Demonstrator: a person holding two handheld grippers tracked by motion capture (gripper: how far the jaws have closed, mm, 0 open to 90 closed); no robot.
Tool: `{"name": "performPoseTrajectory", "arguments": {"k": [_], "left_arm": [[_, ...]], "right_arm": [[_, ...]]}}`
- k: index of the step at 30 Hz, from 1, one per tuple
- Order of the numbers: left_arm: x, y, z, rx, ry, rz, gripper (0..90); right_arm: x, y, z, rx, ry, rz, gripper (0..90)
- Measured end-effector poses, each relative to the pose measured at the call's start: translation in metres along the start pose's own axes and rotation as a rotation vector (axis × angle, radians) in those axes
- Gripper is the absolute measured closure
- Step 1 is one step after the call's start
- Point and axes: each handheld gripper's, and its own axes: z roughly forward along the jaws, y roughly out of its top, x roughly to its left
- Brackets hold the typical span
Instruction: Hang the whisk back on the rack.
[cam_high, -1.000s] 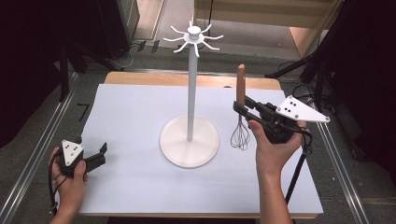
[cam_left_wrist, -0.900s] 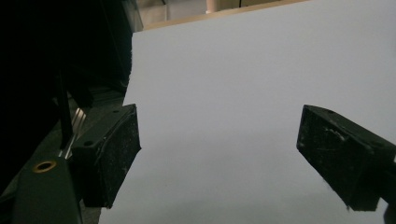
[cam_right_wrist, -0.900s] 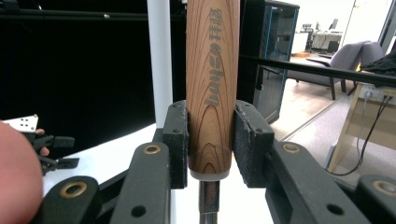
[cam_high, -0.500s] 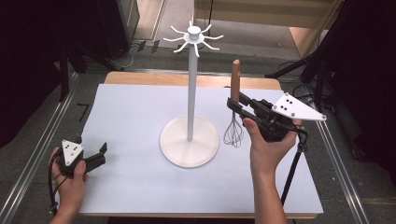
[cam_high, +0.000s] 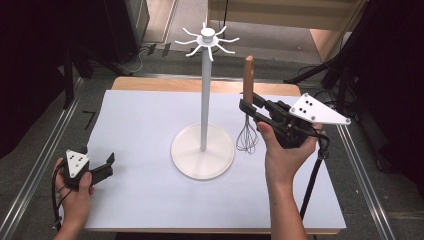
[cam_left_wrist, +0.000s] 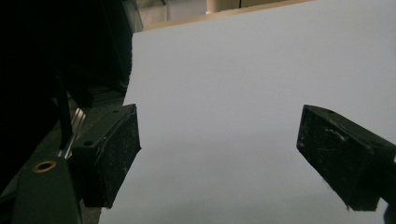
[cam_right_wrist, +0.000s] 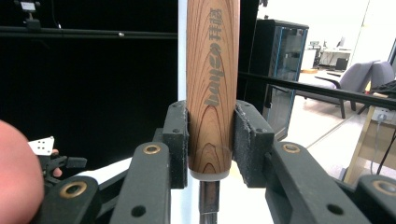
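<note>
Right tongs (cam_high: 248, 107) clamping whisk (cam_high: 247, 112) handle, upright

in the right gripper view the brown wooden handle of the wire whisk (cam_right_wrist: 213, 84) runs off the top edge, so its upper end is cut off, and the bottom edge cuts its metal neck, leaving the wire loops out of frame. behind the handle, the thin white pole of the hook stand (cam_right_wrist: 181, 46) is mostly hidden. the grey lettering burnt into the wood is too blurred to read. in the left gripper view the black right-hand jaw pad (cam_left_wrist: 345, 158) is clipped by the right edge.
</note>
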Motion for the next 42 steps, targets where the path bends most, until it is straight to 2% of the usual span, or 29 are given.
{"name": "performPoseTrajectory", "arguments": {"k": [18, 42], "left_arm": [[0.0, 0.0, 0.0, -0.001, 0.0, 0.003, 14.2], [0.0, 0.0, 0.0, 0.002, -0.002, 0.003, 14.2]], "right_arm": [[0.005, 0.015, 0.01, -0.011, 0.001, -0.027, 70.2], [0.009, 0.012, 0.025, 0.006, 0.017, -0.029, 70.2]]}}
